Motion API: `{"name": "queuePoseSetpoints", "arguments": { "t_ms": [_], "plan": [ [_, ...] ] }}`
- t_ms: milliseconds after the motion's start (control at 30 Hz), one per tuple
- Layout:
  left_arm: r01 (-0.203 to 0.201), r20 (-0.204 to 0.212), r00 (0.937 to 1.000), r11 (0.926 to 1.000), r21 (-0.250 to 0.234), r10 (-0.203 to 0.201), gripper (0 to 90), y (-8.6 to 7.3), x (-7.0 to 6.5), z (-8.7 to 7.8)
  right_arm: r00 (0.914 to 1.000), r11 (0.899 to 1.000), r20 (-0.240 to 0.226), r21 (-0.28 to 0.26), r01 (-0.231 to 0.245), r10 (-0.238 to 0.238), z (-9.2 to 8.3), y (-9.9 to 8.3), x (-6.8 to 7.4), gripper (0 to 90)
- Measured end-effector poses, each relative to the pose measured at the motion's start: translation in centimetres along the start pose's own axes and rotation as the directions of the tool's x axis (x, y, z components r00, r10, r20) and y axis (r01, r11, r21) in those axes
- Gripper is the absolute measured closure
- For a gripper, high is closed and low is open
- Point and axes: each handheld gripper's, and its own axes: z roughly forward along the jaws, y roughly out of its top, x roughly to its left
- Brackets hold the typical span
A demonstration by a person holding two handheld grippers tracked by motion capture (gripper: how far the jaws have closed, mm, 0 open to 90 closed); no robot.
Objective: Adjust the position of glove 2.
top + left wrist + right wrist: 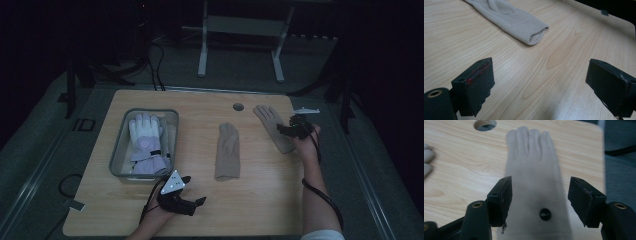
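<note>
Between the parted jaws of the right gripper point(540, 202), unclamped, lies a flat beige knit glove with a dark round button point(534, 177), fingers pointing away. No lettering is readable. Opposite, the left gripper point(540, 87) gapes above bare wood.

A clear plastic bin point(117, 150) stands on the left part of the wooden bench point(200, 210). A white and lilac glove point(145, 142) lies inside it, fingers pointing away. A round hole point(238, 107) sits near the bench's far edge. A white metal frame point(242, 30) stands on the floor beyond.
</note>
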Motion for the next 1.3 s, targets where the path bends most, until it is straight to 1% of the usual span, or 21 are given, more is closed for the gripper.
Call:
{"name": "queuePoseSetpoints", "arguments": {
  "t_ms": [33,67,100,167,267,333,400,467,500,533,600,633,667,800,833,867,900,933,1033,1133,1300],
  "plan": [
    [-0.001,-0.001,1.0000,1.0000,0.000,0.001,8.6,0.0,0.0,0.0,1.0000,1.000,0.001,0.022,0.000,0.000,0.7,0.0,0.0,34.7],
    [-0.001,-0.001,1.0000,1.0000,0.000,0.001,8.6,0.0,0.0,0.0,1.0000,1.000,0.001,0.022,0.000,0.000,0.7,0.0,0.0,34.7],
    [-0.001,-0.001,1.0000,1.0000,0.000,0.001,8.6,0.0,0.0,0.0,1.0000,0.999,0.008,0.051,-0.004,0.004,1.4,-0.1,-0.1,34.6],
    [-0.001,-0.002,1.0000,1.0000,0.002,0.001,8.6,0.0,0.0,0.0,0.9998,0.998,0.017,0.067,0.005,-0.006,1.9,-0.1,0.0,34.6],
    [0.000,-0.003,1.0000,1.0000,0.005,0.000,8.6,-0.1,0.0,0.0,0.9998,0.997,0.017,0.073,-0.005,0.003,2.4,-0.2,0.0,34.6],
    [0.003,-0.003,1.0000,1.0000,0.003,-0.003,8.5,-0.1,0.0,0.0,0.9999,0.996,0.013,0.090,0.010,-0.012,2.8,-0.3,0.2,34.6],
    [0.004,-0.001,1.0000,1.0000,0.003,-0.004,8.5,-0.1,0.0,0.0,0.9983,0.990,0.038,0.132,0.038,-0.043,3.5,-0.7,0.5,35.4],
    [0.004,-0.001,1.0000,1.0000,0.001,-0.004,8.5,-0.1,0.0,0.0,0.9998,0.993,0.017,0.114,-0.006,0.004,3.6,-0.9,0.4,37.7],
    [0.004,0.000,1.0000,1.0000,0.002,-0.004,8.5,-0.1,0.0,0.0,0.9999,0.994,0.010,0.109,-0.012,0.011,3.5,-1.0,0.3,40.7],
    [0.001,0.000,1.0000,1.0000,0.003,-0.001,8.6,-0.1,-0.1,0.0,0.9999,0.994,-0.006,0.112,-0.013,0.014,3.4,-1.0,0.3,53.7],
    [0.002,0.001,1.0000,1.0000,0.005,-0.002,8.5,-0.1,-0.1,0.0,0.9994,0.992,-0.019,0.123,-0.027,0.029,3.4,-0.9,0.3,57.1],
    [0.001,0.001,1.0000,1.0000,0.005,-0.001,8.6,-0.1,-0.1,0.0,0.9996,0.991,-0.019,0.132,-0.020,0.023,3.3,-0.8,0.4,65.3],
    [0.001,0.001,1.0000,1.0000,0.004,-0.001,8.6,-0.1,-0.1,0.0,0.9988,0.986,-0.023,0.162,-0.039,0.043,3.2,-0.5,0.7,75.5],
    [0.001,0.005,1.0000,1.0000,0.005,-0.001,8.6,-0.1,-0.2,0.0,0.9977,0.981,0.003,0.181,-0.067,0.068,3.2,-0.2,1.2,79.4],
    [0.004,0.005,1.0000,1.0000,0.005,-0.004,8.6,-0.1,-0.2,0.0,0.9950,0.980,-0.004,0.176,-0.097,0.099,2.9,-0.1,1.4,80.3],
    [0.005,0.006,1.0000,1.0000,0.006,-0.005,8.6,-0.1,-0.1,0.0,0.9950,0.980,-0.004,0.176,-0.097,0.099,2.9,-0.1,1.4,80.3],
    [0.009,0.008,0.9999,1.0000,0.002,-0.009,8.6,-0.1,-0.1,0.0,0.9916,0.980,0.003,0.151,-0.128,0.129,2.3,0.2,1.5,80.8],
    [0.010,0.008,0.9999,1.0000,0.002,-0.010,8.6,-0.1,-0.1,0.0,0.9916,0.980,0.003,0.151,-0.128,0.129,2.3,0.2,1.5,80.8],
    [0.015,0.008,0.9999,0.9999,0.000,-0.015,8.6,-0.1,0.0,0.0,0.9849,0.979,0.005,0.108,-0.173,0.173,1.3,0.6,1.6,81.2],
    [0.013,0.007,0.9999,0.9999,0.001,-0.013,8.6,0.0,0.0,0.0,0.9788,0.976,0.010,0.070,-0.205,0.205,0.2,1.1,2.0,81.2],
    [0.010,0.006,0.9999,0.9999,0.002,-0.010,8.6,0.0,0.0,0.0,0.9733,0.973,0.003,0.006,-0.229,0.229,-1.9,1.5,2.9,81.2]
  ]
}}
